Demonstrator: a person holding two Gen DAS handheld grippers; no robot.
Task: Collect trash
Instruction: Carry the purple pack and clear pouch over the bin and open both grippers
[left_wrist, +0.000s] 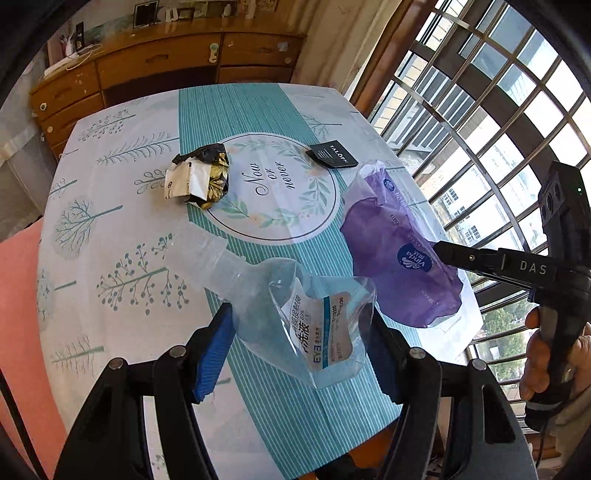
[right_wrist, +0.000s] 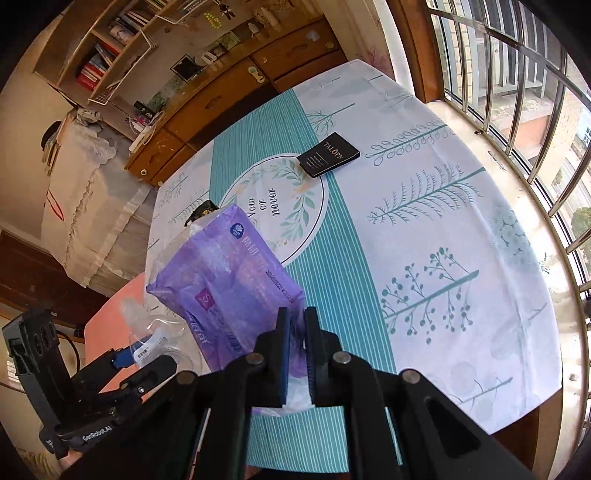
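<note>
Purple, crinkled plastic film makes up the empty tissue wrapper, which is held above the right half of the table, pinched at its lower edge between the blue ribbed pads of the right gripper, whose jaws are clenched on the film. It is judged to be very light, limp and slippery; a hold on a bunched or doubled edge, as is seen now, should serve better than one on a single flat layer. Beside it, a crushed clear plastic bottle with a white and blue printed label is gripped across its dented body between the wide-set pads of the left gripper and hangs over the near, teal-striped part of the table. The bottle is judged light but springy, its smooth thin wall likely to buckle or slide under pressure, so the creased middle is the surer place to hold. Two pieces are still lying on the cloth: a crumpled wad of black, gold and white foil packaging left of the centre, stiff in its folds and easily taken by a raised ridge, and a flat black card sleeve with white lettering beyond the wreath, thin and hard to lift except by an edge. All rests on a smooth printed tablecloth with pale tree motifs, a striped teal band and a round leaf wreath. A barred window is seen to the right.
</note>
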